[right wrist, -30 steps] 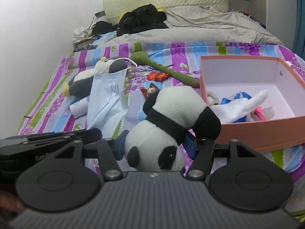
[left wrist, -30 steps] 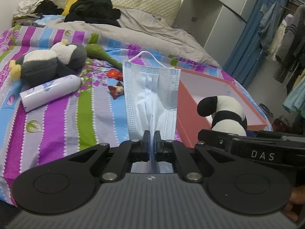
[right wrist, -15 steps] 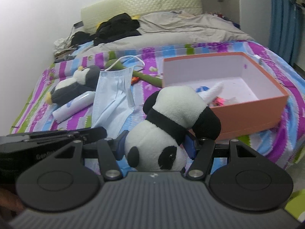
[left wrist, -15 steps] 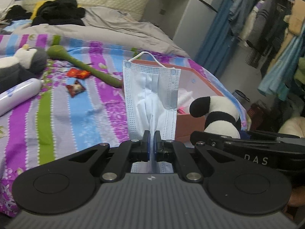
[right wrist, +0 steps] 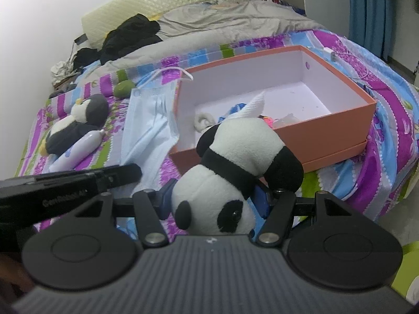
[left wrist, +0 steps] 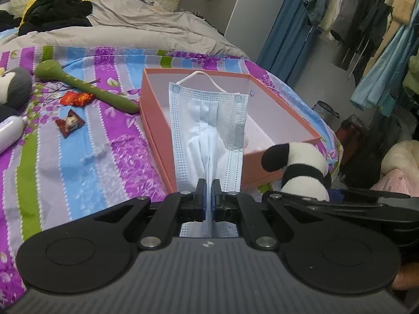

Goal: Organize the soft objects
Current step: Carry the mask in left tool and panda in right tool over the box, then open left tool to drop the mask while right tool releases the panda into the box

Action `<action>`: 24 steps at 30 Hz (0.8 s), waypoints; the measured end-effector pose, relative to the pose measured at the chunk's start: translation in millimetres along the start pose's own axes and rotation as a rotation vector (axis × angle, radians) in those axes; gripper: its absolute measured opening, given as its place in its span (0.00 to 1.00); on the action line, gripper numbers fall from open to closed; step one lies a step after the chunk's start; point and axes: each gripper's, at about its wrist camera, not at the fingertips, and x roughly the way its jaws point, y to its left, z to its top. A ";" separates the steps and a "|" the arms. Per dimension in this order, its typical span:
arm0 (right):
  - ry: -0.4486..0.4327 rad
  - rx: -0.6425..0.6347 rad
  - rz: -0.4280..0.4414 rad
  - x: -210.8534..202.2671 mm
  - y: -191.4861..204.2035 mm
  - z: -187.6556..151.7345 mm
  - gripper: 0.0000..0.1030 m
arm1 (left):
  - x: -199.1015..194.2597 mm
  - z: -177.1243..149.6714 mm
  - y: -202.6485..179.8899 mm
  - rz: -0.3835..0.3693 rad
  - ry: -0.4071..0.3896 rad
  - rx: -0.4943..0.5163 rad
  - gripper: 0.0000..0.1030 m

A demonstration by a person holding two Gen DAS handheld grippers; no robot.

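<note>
— Striped bedspread [left wrist: 65, 162], orange box [right wrist: 337, 120] ahead: left gripper [left wrist: 208, 193] pinches a face mask [left wrist: 209, 120]; right gripper [right wrist: 213, 200] clamps a plush panda [right wrist: 235, 162].

— Risk?

— Mask hangs across the box's near wall; released early, it could drape outside.

Hidden behind the face mask [left wrist: 208, 120]: part of the box [left wrist: 285, 120] floor. Cut off left of the box: penguin plush [left wrist: 14, 89], bottle [left wrist: 9, 133].
</note>
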 end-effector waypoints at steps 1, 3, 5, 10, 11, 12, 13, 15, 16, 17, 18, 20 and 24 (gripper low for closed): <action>0.003 0.005 0.004 3.4 -4.1 5.5 0.61 | 5.2 5.6 -0.6 0.002 0.003 -0.001 0.04; 0.002 0.010 0.007 8.6 -11.4 17.1 0.61 | 17.1 19.1 -2.3 0.004 0.009 -0.003 0.04; -0.004 0.014 0.013 12.1 -19.3 29.8 0.61 | 29.9 33.6 -4.0 0.004 0.011 -0.004 0.05; -0.023 0.022 0.016 28.3 -39.8 67.1 0.61 | 64.9 69.7 -10.5 -0.002 0.011 0.002 0.05; -0.023 0.023 0.012 32.9 -43.7 72.9 0.61 | 73.2 77.5 -11.8 -0.003 0.013 0.003 0.05; -0.022 0.023 0.008 39.1 -48.0 79.4 0.61 | 81.9 85.0 -12.9 -0.005 0.016 0.005 0.05; -0.020 0.023 0.003 46.1 -52.7 85.9 0.61 | 90.4 91.7 -14.1 -0.007 0.019 0.006 0.05; -0.007 0.031 -0.013 60.6 -62.1 96.9 0.61 | 110.4 105.5 -15.3 -0.016 0.033 0.011 0.05; 0.000 0.038 -0.016 68.2 -67.7 102.1 0.61 | 120.0 111.6 -16.3 -0.023 0.044 0.015 0.05; 0.009 0.045 -0.018 75.5 -73.0 106.5 0.61 | 130.0 117.2 -16.8 -0.026 0.050 0.016 0.05; 0.019 0.052 -0.022 83.2 -78.2 110.3 0.61 | 139.7 122.1 -16.8 -0.028 0.061 0.019 0.05; 0.045 0.064 -0.032 100.6 -88.7 116.7 0.61 | 161.2 130.1 -16.4 -0.025 0.083 0.025 0.05; 0.084 0.076 -0.057 129.1 -106.0 123.3 0.62 | 198.3 139.4 -11.5 -0.018 0.118 0.012 0.05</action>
